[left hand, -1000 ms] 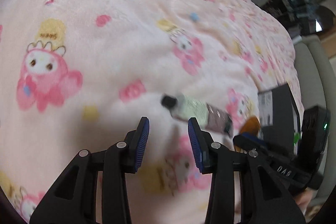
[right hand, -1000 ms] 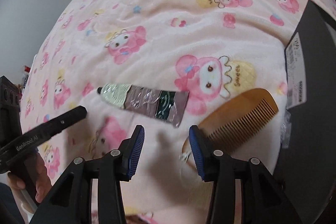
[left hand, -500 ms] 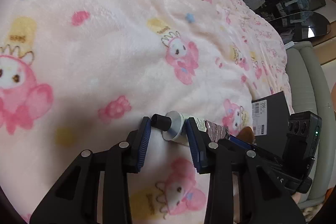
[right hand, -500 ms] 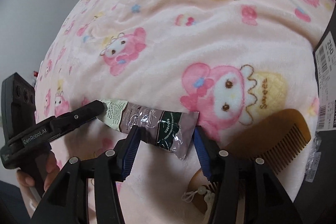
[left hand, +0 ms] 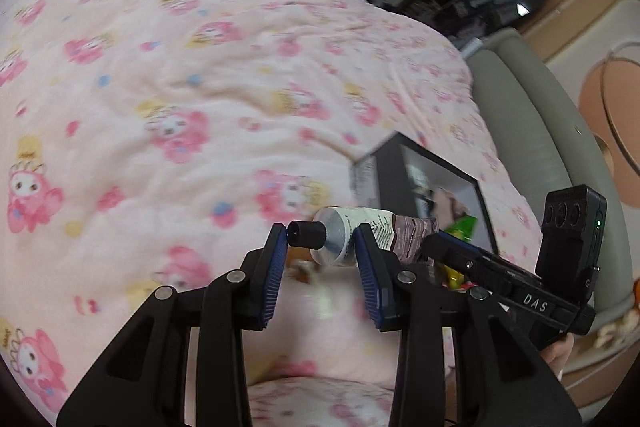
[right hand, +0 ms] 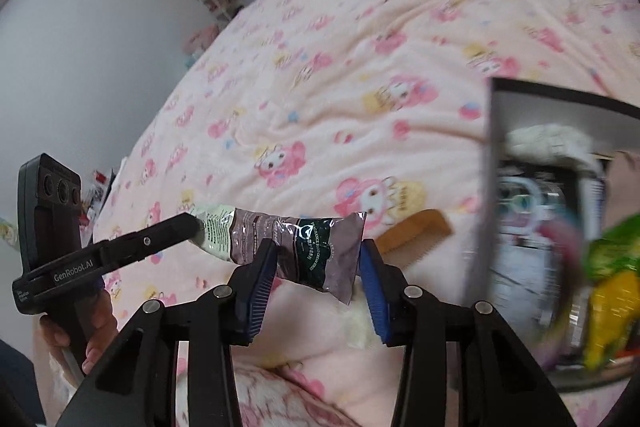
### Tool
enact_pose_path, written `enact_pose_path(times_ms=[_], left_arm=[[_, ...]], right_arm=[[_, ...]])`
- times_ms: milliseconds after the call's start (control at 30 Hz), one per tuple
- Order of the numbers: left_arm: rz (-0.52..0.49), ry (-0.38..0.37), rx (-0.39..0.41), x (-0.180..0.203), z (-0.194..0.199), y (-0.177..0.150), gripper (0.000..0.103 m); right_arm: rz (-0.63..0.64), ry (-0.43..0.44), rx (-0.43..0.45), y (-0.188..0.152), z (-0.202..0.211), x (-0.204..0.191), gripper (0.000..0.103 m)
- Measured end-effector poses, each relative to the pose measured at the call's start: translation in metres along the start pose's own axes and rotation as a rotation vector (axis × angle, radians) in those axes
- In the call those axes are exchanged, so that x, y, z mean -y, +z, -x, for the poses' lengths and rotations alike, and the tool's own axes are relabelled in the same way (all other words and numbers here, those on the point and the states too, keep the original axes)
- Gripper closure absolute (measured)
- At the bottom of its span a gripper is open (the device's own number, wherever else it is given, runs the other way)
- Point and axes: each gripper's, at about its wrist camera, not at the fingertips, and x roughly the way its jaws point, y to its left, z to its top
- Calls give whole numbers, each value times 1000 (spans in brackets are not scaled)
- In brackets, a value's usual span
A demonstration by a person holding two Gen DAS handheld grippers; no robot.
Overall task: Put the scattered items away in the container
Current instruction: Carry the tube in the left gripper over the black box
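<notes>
A hand cream tube (left hand: 360, 227) with a black cap is held in the air above the pink blanket. My left gripper (left hand: 320, 251) is shut on its cap end. My right gripper (right hand: 318, 259) is shut on its crimped tail end (right hand: 320, 251). The black container (right hand: 540, 187) stands to the right and holds several items; it also shows in the left wrist view (left hand: 432, 187). A wooden comb (right hand: 416, 231) lies on the blanket beside the container, beyond the tube.
The pink cartoon-print blanket (left hand: 180, 87) covers the bed. A grey padded headboard (left hand: 532, 115) runs along the right. Colourful packets (right hand: 612, 267) sit in the container. Shelves and a wall lie beyond the bed.
Both grippers closed on the tube's two ends and lifted it off the blanket toward the container. The comb stayed on the blanket.
</notes>
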Motion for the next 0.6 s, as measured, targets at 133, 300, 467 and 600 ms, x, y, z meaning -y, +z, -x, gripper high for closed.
enact_pose_path(times_ms=[133, 300, 467, 600], left_arm=[[-64, -41, -41, 63, -30, -9, 67], [-133, -76, -109, 131, -84, -21, 67], [-179, -103, -173, 181, -143, -24, 67], [-264, -97, -106, 196, -159, -34, 67]], right_arm=[[-37, -49, 64, -6, 53, 39, 65], [-76, -142, 100, -13, 102, 102, 65], [-126, -220, 101, -20, 130, 163, 65], [-216, -214, 138, -31, 140, 203, 65]])
